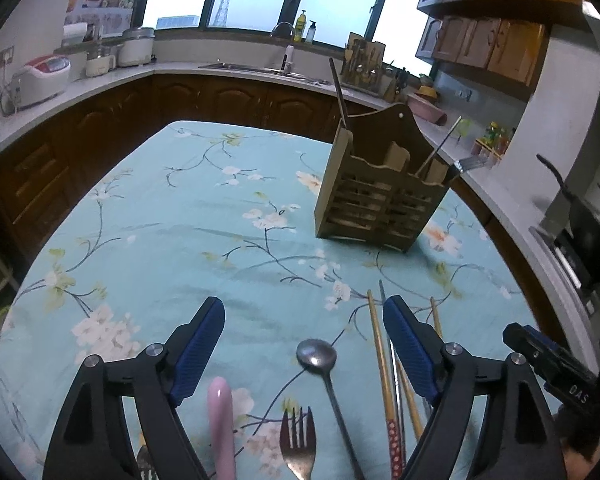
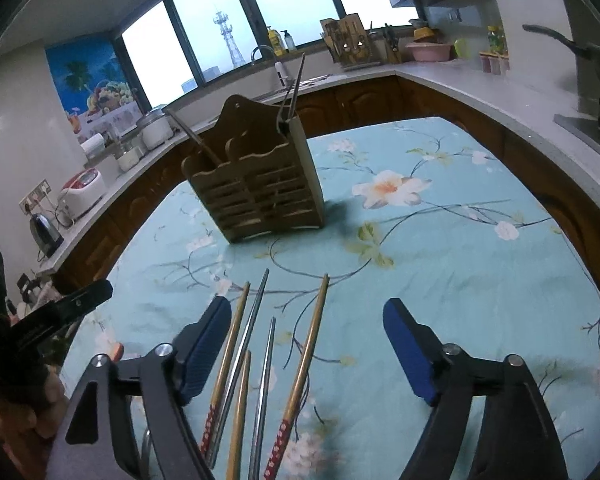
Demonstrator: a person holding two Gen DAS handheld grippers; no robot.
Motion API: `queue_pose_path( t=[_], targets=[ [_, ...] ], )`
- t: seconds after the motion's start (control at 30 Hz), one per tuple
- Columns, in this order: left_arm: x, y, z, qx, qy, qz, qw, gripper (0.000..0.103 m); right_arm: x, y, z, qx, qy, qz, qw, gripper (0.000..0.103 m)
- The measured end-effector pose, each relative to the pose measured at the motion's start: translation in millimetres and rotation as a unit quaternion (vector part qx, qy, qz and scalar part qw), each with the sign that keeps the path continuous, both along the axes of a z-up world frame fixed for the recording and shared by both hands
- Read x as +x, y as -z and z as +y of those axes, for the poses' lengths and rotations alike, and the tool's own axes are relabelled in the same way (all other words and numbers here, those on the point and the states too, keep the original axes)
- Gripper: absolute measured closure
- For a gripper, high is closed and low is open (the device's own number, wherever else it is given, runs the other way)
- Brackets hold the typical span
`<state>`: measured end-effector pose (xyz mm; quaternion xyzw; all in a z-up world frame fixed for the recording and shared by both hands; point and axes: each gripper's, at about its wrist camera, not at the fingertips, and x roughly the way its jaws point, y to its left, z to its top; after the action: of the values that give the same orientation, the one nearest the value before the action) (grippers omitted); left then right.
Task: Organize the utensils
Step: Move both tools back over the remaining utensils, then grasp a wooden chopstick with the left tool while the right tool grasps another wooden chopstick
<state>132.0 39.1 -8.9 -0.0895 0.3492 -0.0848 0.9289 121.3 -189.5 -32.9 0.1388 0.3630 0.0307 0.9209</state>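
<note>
The wooden caddy [image 1: 384,196] stands upright on the floral tabletop [image 1: 180,232], and everything else is placed from it. A few long handles already lean out of its compartments.

Nearer the camera than the caddy, loose utensils lie flat on the cloth. The left claw [image 1: 304,316] hangs above them with its jaws spread wide and nothing between the pads. A spoon [image 1: 317,354] lies between its fingers, bowl toward the caddy. A fork [image 1: 299,446] lies just left of the spoon's handle, tines toward the caddy, and a pink handle [image 1: 221,420] lies left of the fork, close to the left finger. The chopsticks [image 1: 380,356] run past the right finger, partly under it, tips toward the caddy.

In the right wrist view, the right claw [image 2: 306,316] is likewise spread wide and grips nothing. The chopsticks [image 2: 306,344], wooden and metal mixed, lie fanned on the cloth below it, crowded toward its left finger, tips pointing at the caddy [image 2: 256,188]. The cloth by its right finger is bare.
</note>
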Motion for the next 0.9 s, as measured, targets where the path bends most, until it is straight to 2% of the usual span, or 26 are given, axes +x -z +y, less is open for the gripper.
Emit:
queue_pose_path(
  t=[0.27, 0.7, 0.9],
  targets=[
    [1.7, 3.3, -10.5, 0.029, 0.012, 0.01, 0.9995, 0.021, -4.2, 7.4, 5.1, -0.011, -0.008, 0.009, 1.0, 0.022],
    [38.9, 22.0, -34.9, 0.081, 0.047, 0.088, 0.9916, 0.021, 5.1, 16.2, -0.3, -0.012, -0.007, 0.027, 1.0, 0.022],
    [64.6, 27.8, -45.4, 0.08, 0.061, 0.107, 0.9892, 0.021, 15.5, 22.6, 0.8, -0.024, -0.006, 0.043, 0.999, 0.023]
  ],
)
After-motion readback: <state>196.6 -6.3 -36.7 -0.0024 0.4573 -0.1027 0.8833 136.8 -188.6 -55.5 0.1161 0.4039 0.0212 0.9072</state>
